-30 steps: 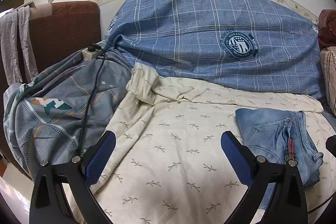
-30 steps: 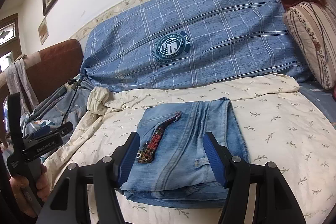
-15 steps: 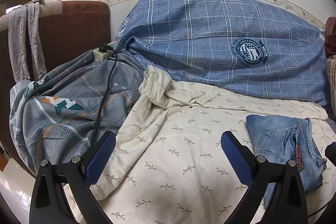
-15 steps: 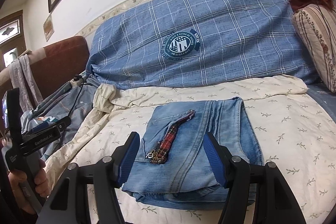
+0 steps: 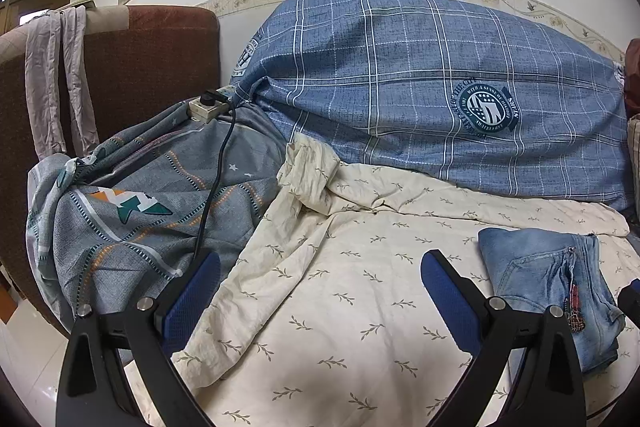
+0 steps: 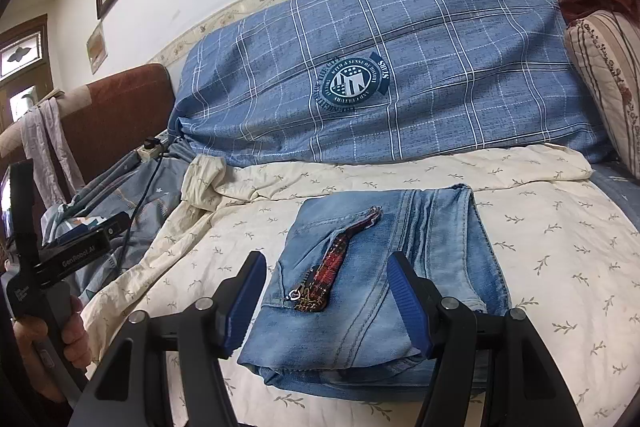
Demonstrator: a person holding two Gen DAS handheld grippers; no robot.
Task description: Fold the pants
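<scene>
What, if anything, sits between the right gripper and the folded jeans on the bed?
Nothing visible. The right gripper hangs open just above the near end of the folded jeans, with only air between. The jeans lie alone on the cream sheet; the blue plaid bedding sits behind them, clear of the path.

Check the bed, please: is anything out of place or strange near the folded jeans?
The folded jeans lie neatly on the cream sheet. Odd points: a red patterned strip hangs out of their pocket, and a power strip with black cable rests on bedding.
</scene>
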